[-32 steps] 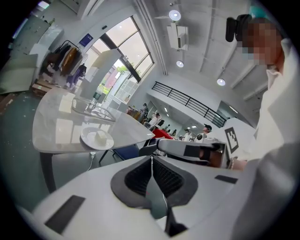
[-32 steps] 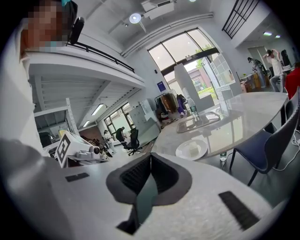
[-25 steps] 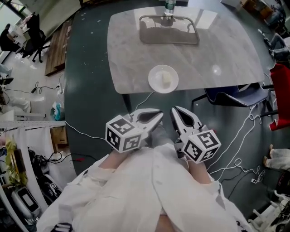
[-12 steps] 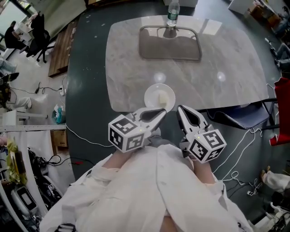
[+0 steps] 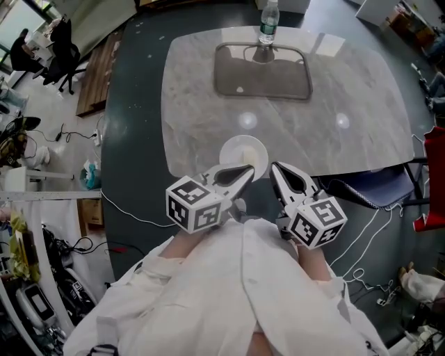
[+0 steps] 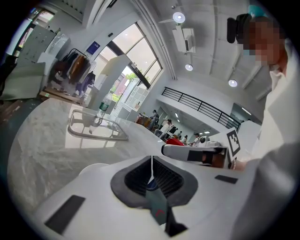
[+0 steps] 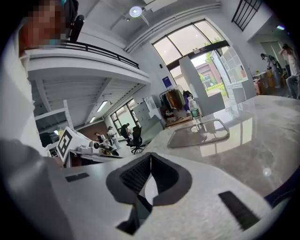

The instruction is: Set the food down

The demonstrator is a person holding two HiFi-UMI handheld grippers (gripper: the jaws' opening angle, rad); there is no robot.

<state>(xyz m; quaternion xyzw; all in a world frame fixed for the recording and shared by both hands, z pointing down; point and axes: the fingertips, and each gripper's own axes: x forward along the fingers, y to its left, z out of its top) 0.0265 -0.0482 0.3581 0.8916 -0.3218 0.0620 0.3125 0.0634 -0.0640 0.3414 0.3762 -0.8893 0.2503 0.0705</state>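
Observation:
A white plate (image 5: 238,151) sits at the near edge of the marble table (image 5: 195,104), with a pale piece of food (image 5: 253,159) on it. My left gripper (image 5: 249,170) is shut and empty; its tip overlaps the plate's near rim. My right gripper (image 5: 274,167) is also shut and empty, just right of the plate at the table edge. In the left gripper view the jaws (image 6: 151,160) meet with nothing between them. The right gripper view shows its jaws (image 7: 151,157) closed the same way.
A grey tray (image 5: 261,70) lies at the table's far side, with a water bottle (image 5: 269,19) behind it. A dark blue chair (image 5: 372,188) stands at the right under the table edge. White cables (image 5: 365,229) trail over the dark floor.
Both grippers have come forward to the table's near edge. The plate, well ahead of the tips a second ago, now lies right at them. Both stay shut.

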